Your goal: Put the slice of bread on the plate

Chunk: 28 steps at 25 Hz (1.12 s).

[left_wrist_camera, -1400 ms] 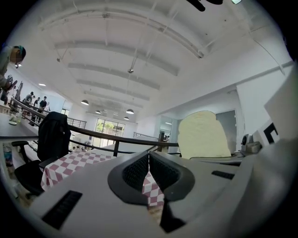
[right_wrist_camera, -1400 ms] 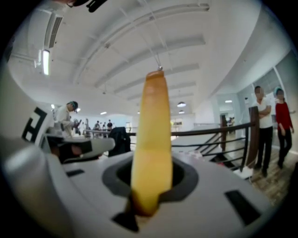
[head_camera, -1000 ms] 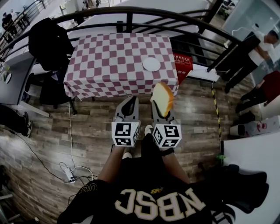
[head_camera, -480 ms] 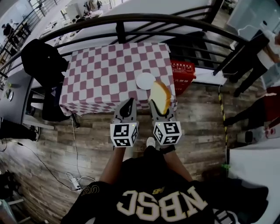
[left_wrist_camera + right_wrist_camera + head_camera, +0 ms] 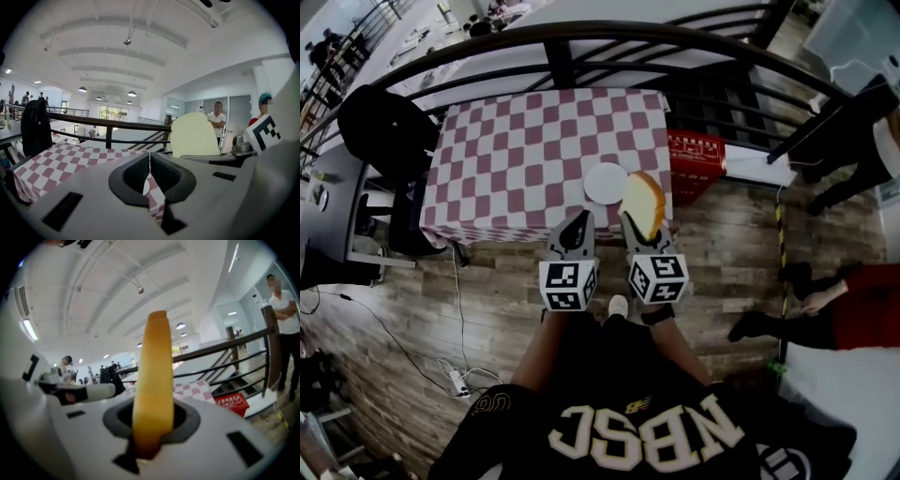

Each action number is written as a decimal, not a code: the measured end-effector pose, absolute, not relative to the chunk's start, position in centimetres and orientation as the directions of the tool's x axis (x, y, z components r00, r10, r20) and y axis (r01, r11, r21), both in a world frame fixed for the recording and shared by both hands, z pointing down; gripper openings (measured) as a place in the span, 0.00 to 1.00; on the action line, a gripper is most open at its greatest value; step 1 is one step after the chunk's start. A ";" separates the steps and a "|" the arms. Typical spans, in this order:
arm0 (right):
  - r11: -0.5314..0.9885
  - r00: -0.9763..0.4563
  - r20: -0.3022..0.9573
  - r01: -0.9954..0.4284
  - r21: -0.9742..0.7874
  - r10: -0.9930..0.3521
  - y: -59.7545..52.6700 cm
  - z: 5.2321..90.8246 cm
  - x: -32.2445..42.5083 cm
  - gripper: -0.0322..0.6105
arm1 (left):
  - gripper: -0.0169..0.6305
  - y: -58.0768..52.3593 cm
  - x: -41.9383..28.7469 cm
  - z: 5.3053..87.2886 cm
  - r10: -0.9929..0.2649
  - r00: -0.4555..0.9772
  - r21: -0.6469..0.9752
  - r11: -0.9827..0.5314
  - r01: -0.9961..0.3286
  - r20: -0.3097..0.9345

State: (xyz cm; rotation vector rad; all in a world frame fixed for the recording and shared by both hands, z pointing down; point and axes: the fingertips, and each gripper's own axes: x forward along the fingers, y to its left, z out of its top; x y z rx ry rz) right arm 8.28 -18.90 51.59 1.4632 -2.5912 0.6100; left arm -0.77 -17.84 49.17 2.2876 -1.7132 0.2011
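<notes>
The right tool (image 5: 636, 230) is clenched on the slice of bread (image 5: 643, 204), held upright on edge, probably to clear the worktop (image 5: 506, 141) rim. The plate (image 5: 606, 183) waits just at its ten o'clock. The left tool (image 5: 578, 222) rides alongside, pinched shut on nothing, seemingly idle.

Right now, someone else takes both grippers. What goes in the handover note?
Left gripper: shut, empty, held beside the right one.
Right gripper: shut on the slice of bread, gripped at its lower edge, slice upright.
Plate: empty, on the checkered table near its front edge, toward the right corner. In the head view the bread shows just right of the plate, in the air.
Done: bread picked up, now at the table's edge.
Left: bring it over the plate, lower it, open the jaws.
</notes>
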 end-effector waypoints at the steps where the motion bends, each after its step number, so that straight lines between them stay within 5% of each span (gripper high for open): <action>1: 0.456 -0.532 0.286 -0.840 -0.293 -0.797 -19.4 51.9 8.2 0.21 | 0.07 -18.2 -0.9 49.4 -0.916 0.288 0.135 -0.259 -0.956 0.280; 11: 0.449 -0.579 0.429 -0.813 -0.370 -0.693 -24.2 58.4 4.1 0.21 | 0.07 -23.4 -3.0 52.5 -0.885 0.312 0.143 -0.279 -0.950 0.346; 21: 0.283 -0.644 0.569 -0.752 -0.596 -0.511 -27.2 68.2 1.0 0.21 | 0.07 -26.0 -5.6 57.0 -0.837 0.329 0.195 -0.269 -0.943 0.438; 28: 0.203 -0.619 0.674 -0.778 -0.594 -0.403 -29.5 73.6 0.3 0.21 | 0.07 -26.7 -6.8 58.4 -0.820 0.329 0.205 -0.262 -0.943 0.468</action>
